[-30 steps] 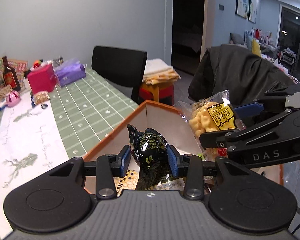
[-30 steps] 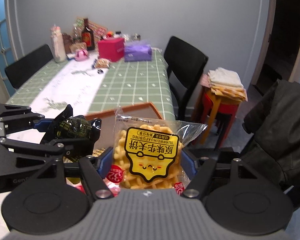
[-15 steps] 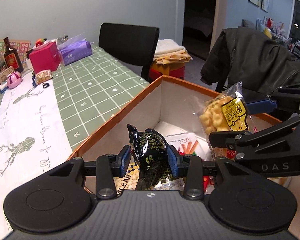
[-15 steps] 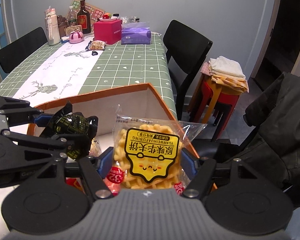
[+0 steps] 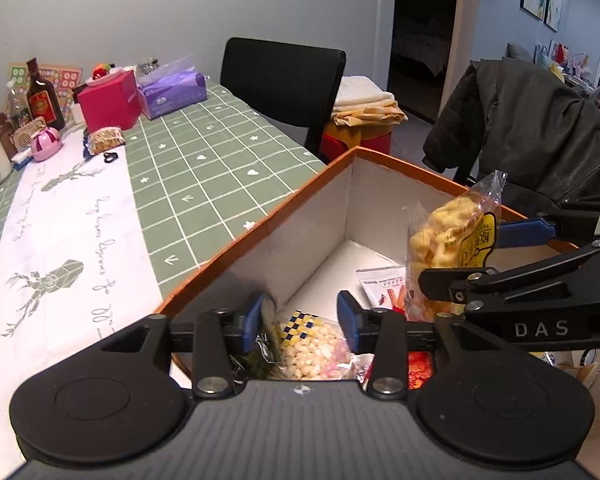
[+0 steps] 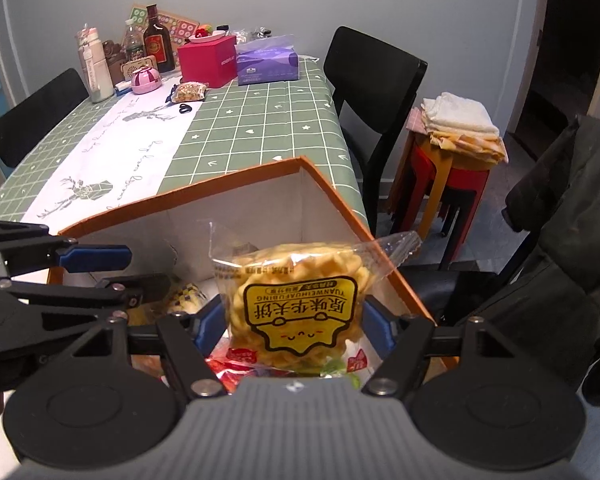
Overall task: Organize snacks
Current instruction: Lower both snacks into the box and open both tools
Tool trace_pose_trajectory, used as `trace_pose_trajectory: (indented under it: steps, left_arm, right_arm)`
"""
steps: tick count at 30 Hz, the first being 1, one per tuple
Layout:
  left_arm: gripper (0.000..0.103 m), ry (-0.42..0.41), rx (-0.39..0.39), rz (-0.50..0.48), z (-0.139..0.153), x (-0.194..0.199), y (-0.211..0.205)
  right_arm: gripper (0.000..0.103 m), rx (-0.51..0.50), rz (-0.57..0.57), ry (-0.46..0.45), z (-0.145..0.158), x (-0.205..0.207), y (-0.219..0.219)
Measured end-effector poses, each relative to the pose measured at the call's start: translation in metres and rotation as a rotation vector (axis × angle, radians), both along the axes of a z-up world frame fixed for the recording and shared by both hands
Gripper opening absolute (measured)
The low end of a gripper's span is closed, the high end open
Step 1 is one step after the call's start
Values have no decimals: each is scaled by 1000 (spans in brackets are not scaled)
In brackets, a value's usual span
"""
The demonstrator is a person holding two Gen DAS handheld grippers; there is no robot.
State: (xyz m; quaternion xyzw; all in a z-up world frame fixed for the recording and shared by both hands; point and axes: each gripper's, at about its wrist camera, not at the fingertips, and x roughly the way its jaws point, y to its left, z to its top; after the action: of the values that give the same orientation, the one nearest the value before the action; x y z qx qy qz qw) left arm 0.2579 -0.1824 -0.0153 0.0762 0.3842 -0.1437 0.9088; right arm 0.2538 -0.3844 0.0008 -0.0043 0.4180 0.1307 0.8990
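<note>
2 grippers hang over the orange-rimmed box (image 5: 312, 190). Left gripper (image 5: 302, 322) has just been opening, its jaws now apart with nothing between, the dark packet (image 5: 256, 354) lying below. Right gripper (image 6: 294, 326) clamps the waffle packet (image 6: 300, 308) above the box.

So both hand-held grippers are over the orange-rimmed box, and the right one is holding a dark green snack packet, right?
Not quite. The right hand-held gripper holds a clear packet of yellow waffle biscuits with a yellow label, not a dark green one; the right wrist view shows it. Both hand-held grippers are indeed over the orange-rimmed box; the left hand-held gripper has just been opening, with nothing pressed between its pads.
</note>
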Motion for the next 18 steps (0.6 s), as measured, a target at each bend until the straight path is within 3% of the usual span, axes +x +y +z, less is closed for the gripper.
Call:
trace_pose_trajectory:
  steps: [10,14,18]
  left_arm:
    - [57,-36,-91,19,16,-4,11]
    - [63,-55,-122,20,24,-7,17]
    - [66,-68,-128,9,28,-12,19]
  right_arm:
    - [72,46,-7,-2,-6,0,0]
    - [84,15,18,-12,-10,3,12]
    - [85,-10,49,-31,-6,1,23]
